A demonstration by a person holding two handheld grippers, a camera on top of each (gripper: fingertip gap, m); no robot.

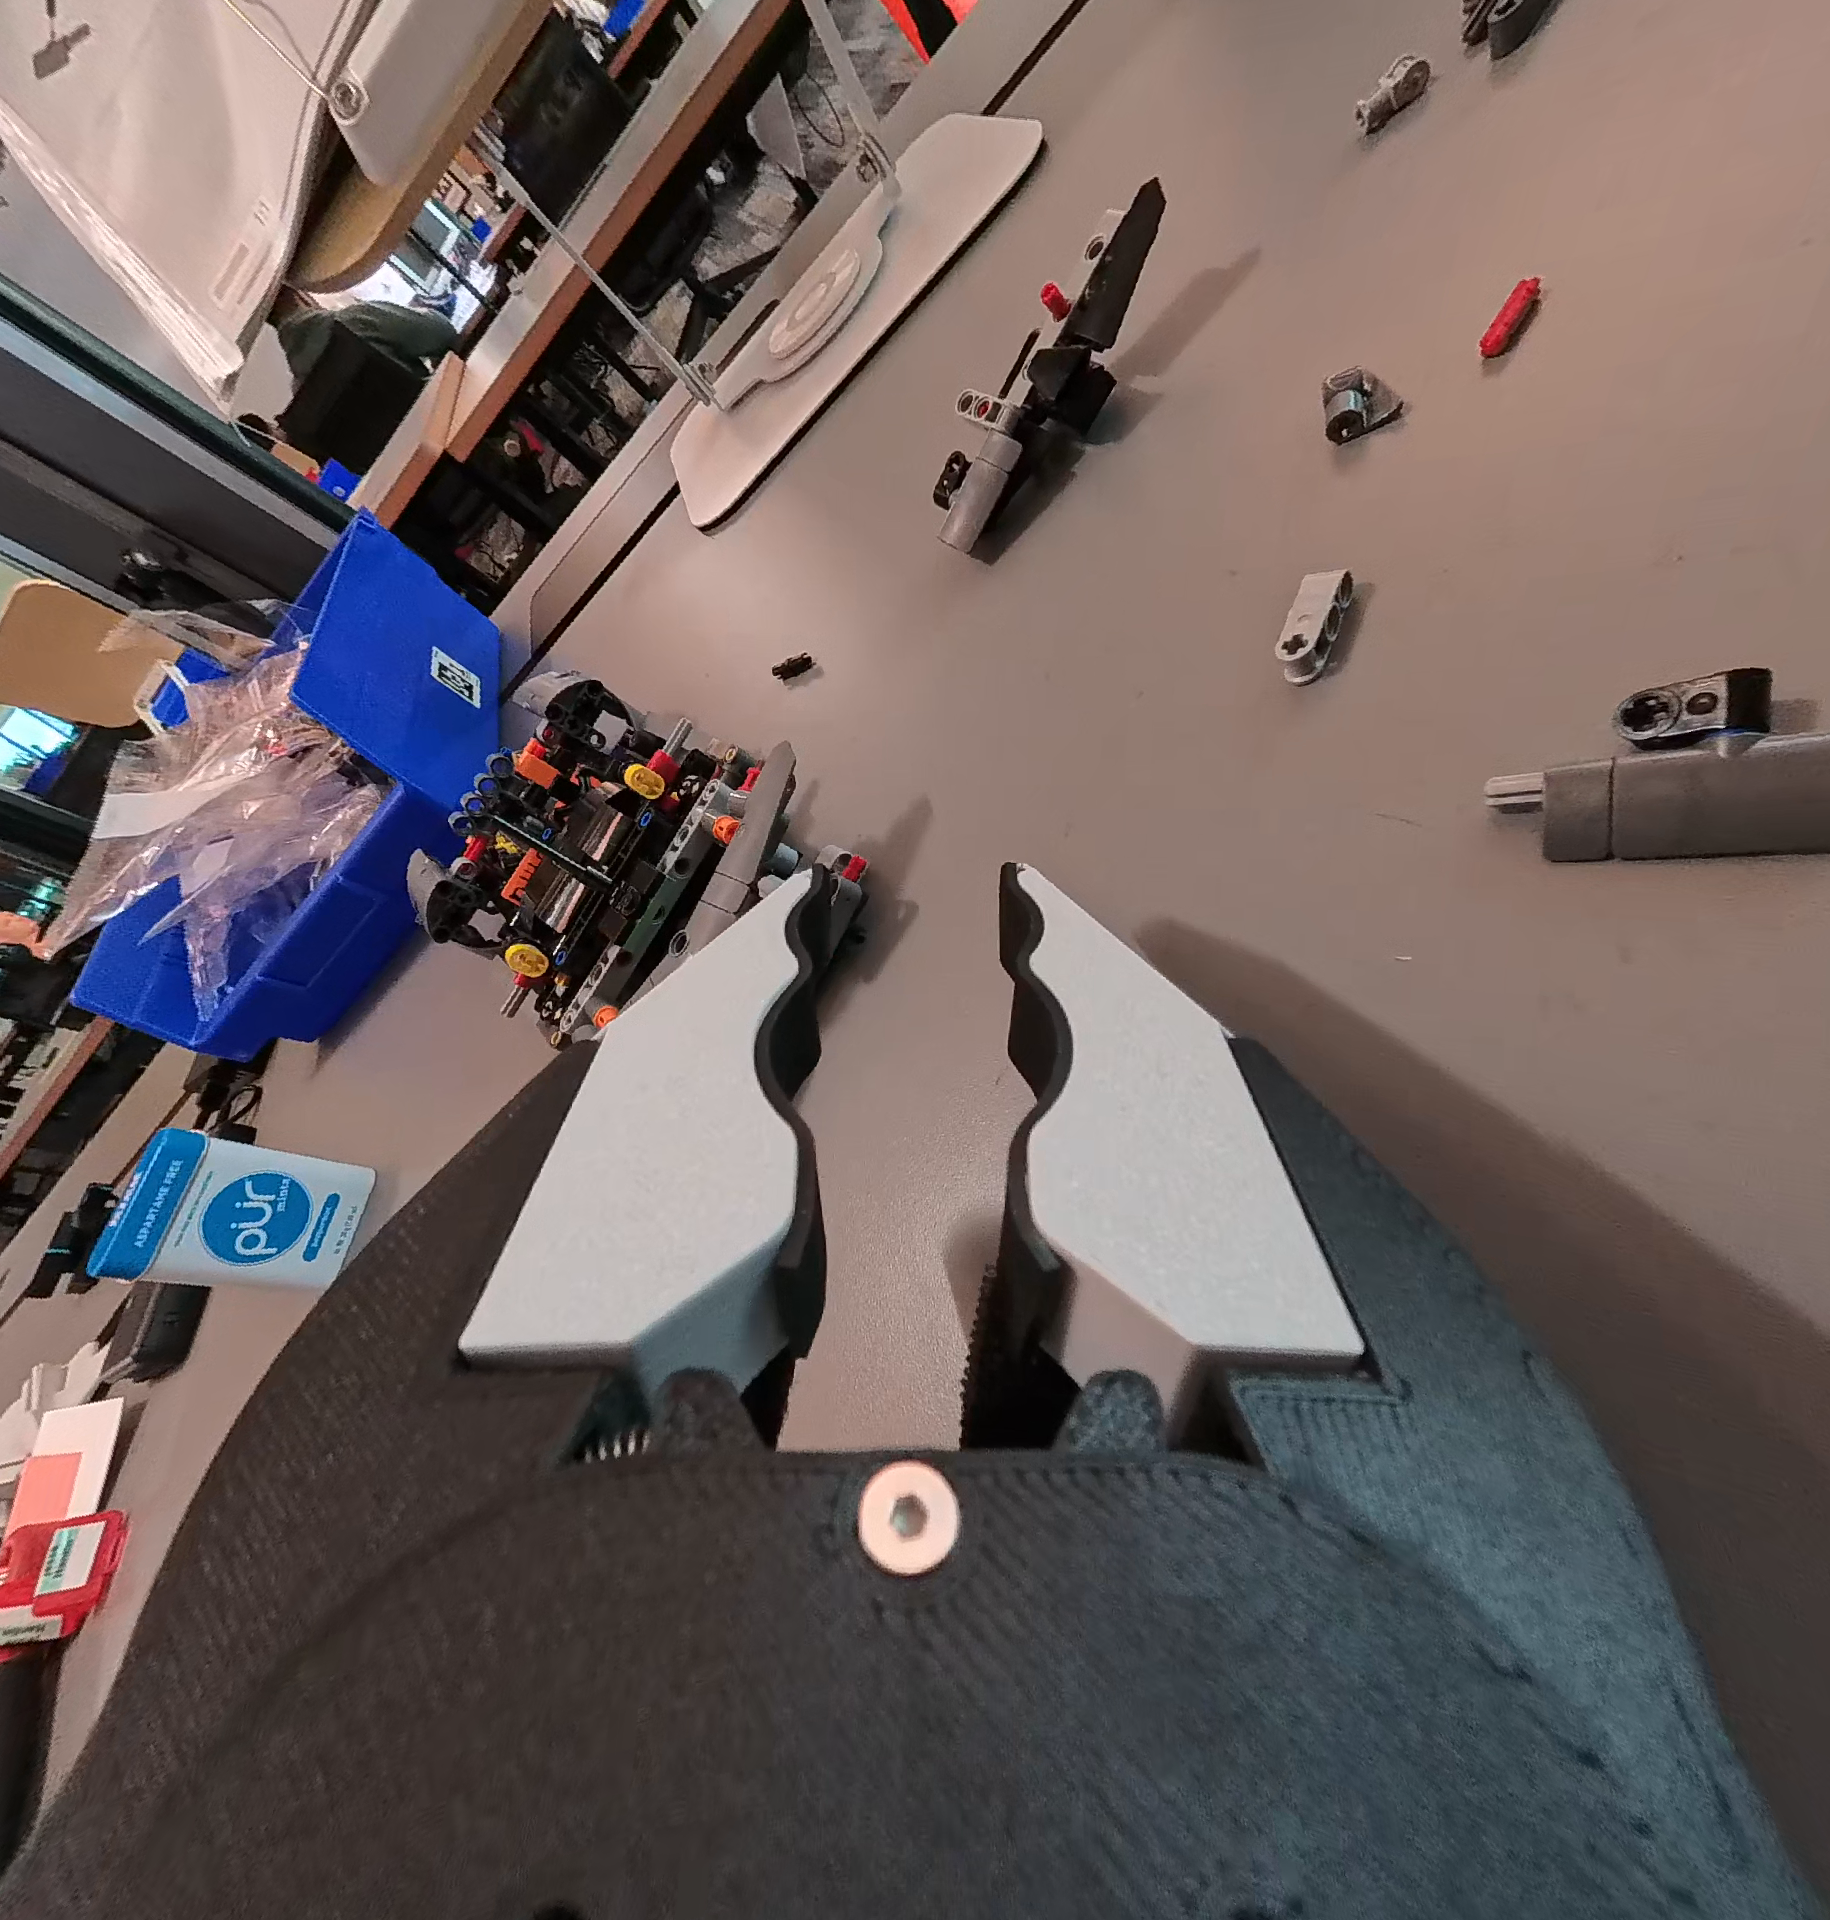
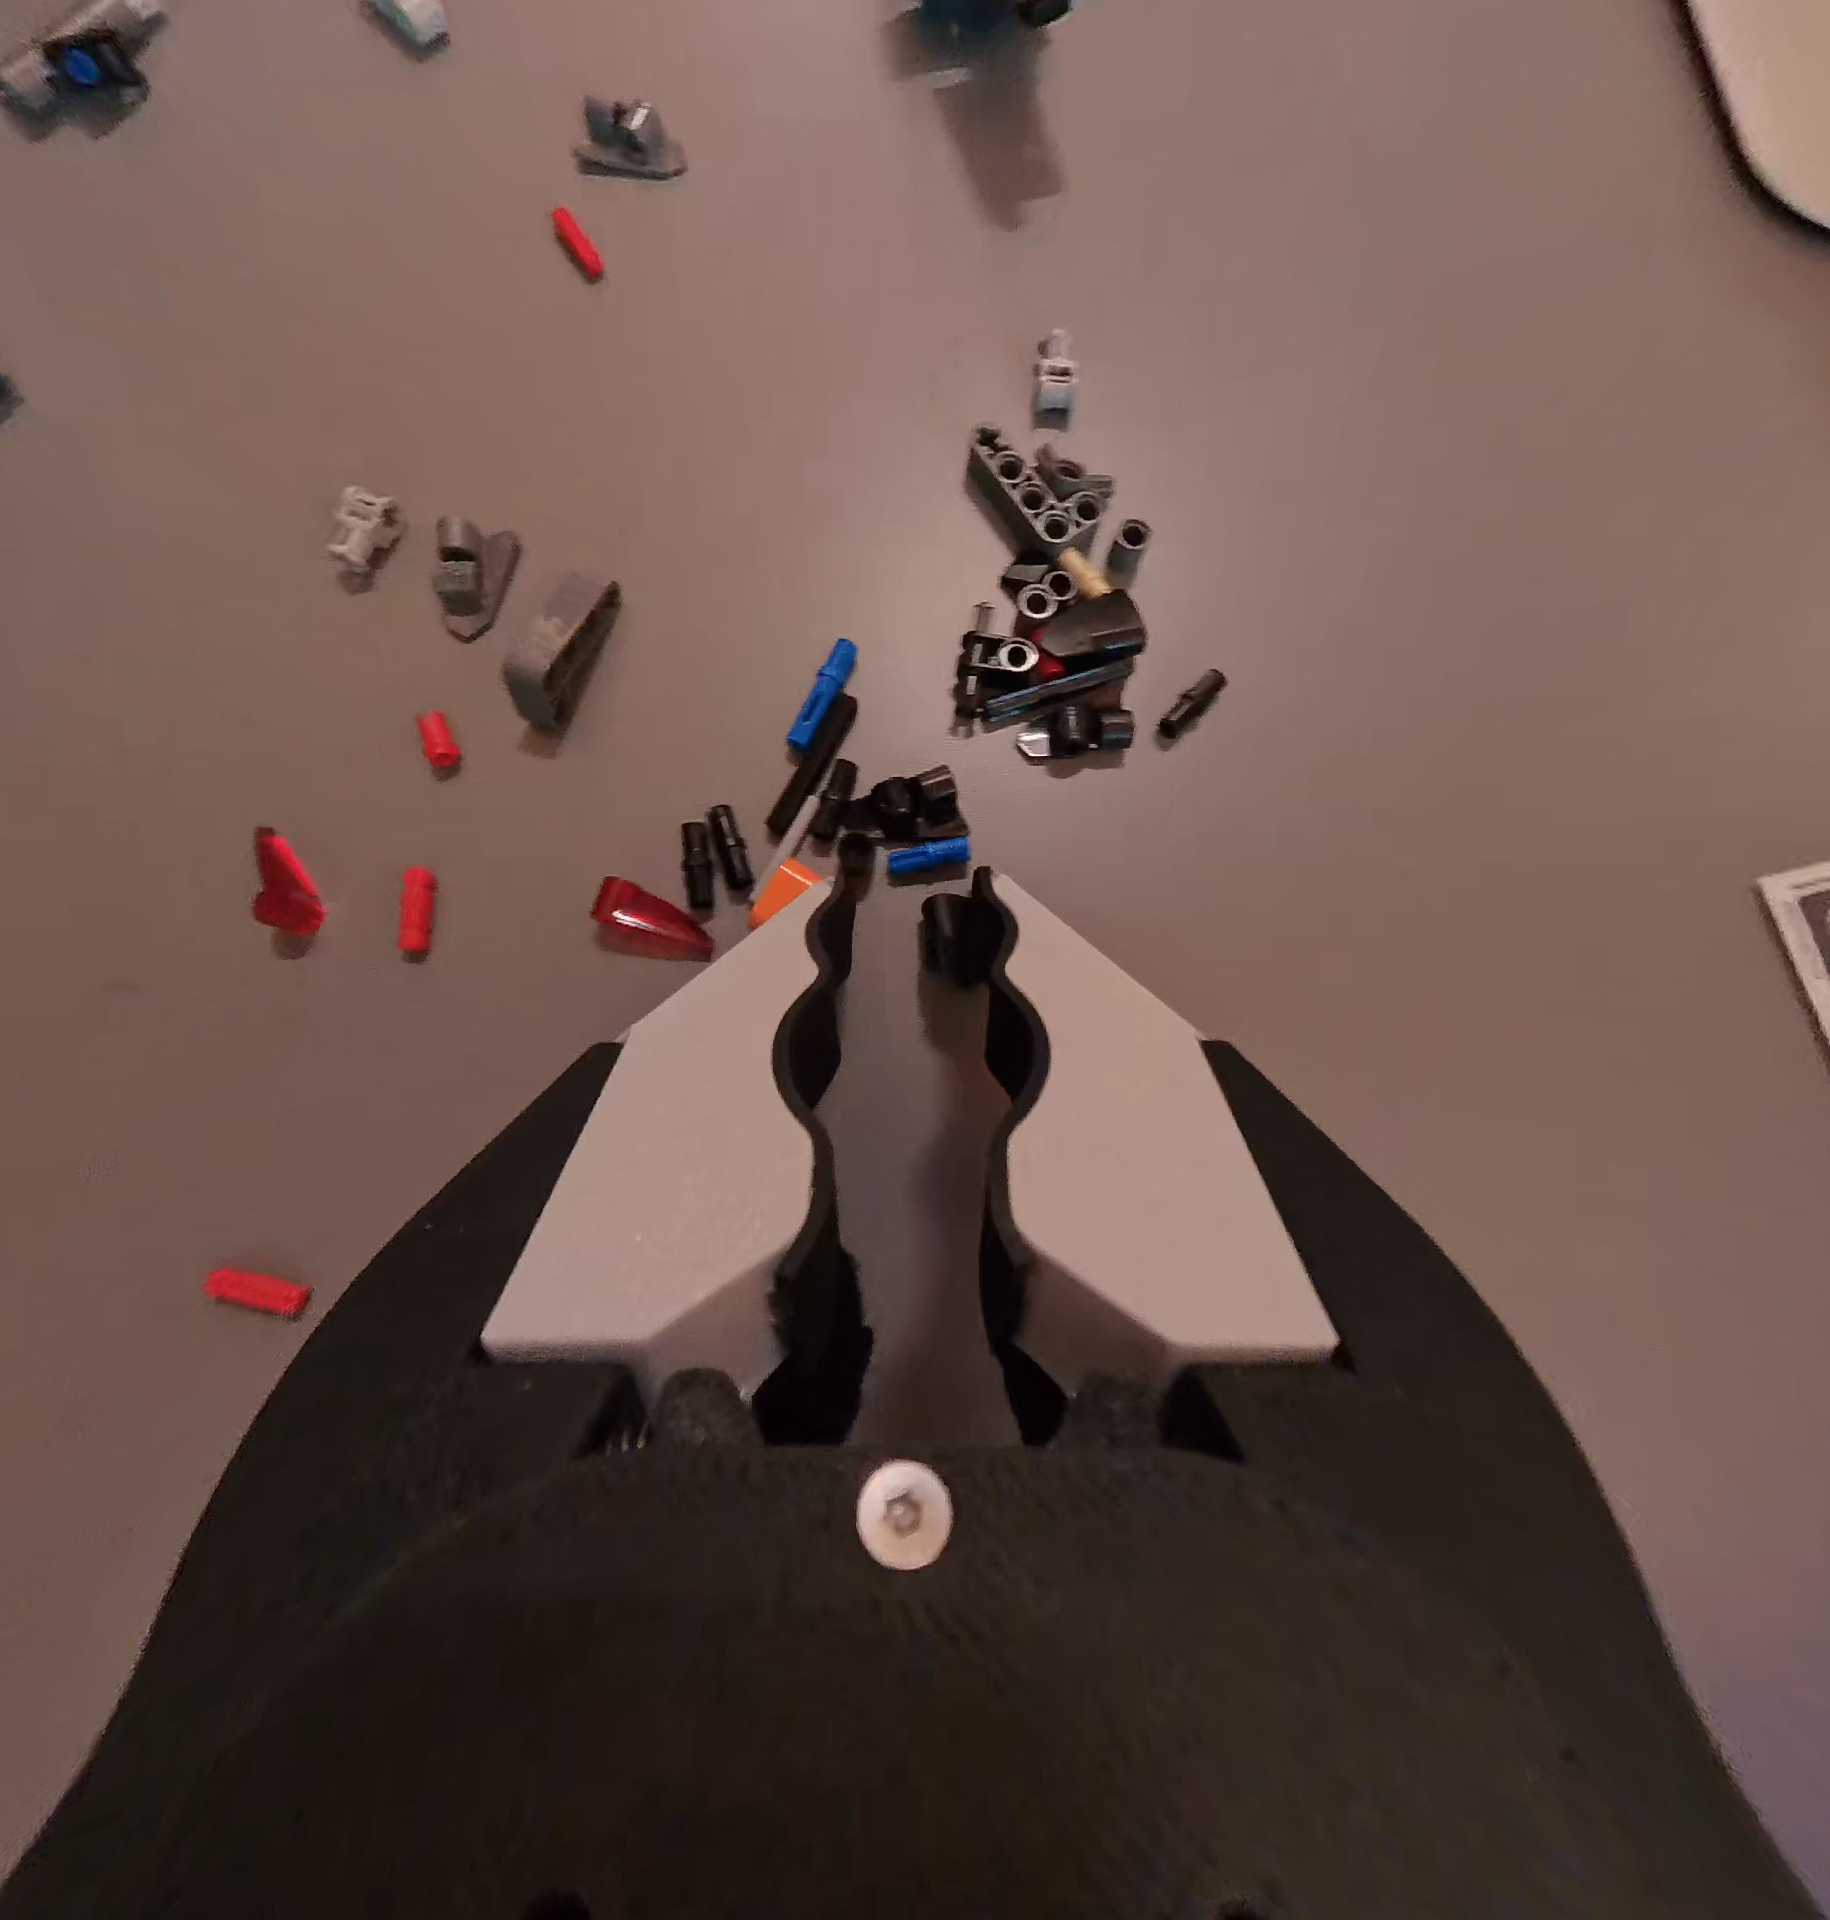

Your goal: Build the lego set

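Note:
In the left wrist view my left gripper point(image 1: 913, 883) is open and empty, low over the grey table point(image 1: 1306, 1039). The partly built multicoloured lego model point(image 1: 599, 883) stands just left of its left finger. A black and grey sub-assembly point(image 1: 1046, 384) lies farther ahead. In the right wrist view my right gripper point(image 2: 911, 883) is open over loose pieces. A small black connector point(image 2: 952, 935) lies between the jaws, against the right finger, not clamped. Black pins point(image 2: 713, 852), a blue pin point(image 2: 926, 857) and an orange piece point(image 2: 781, 894) lie at the fingertips.
A blue bin point(image 1: 371, 727) with plastic bags stands behind the model, next to a monitor stand point(image 1: 859, 301). A grey panel piece point(image 1: 1700, 800) and small connectors lie to the right. A pile of dark pieces point(image 2: 1056, 623), red pieces point(image 2: 287, 883) and an instruction booklet point(image 2: 1825, 987) surround the right gripper. One gripper's finger ends stand about 35 cm off the other's.

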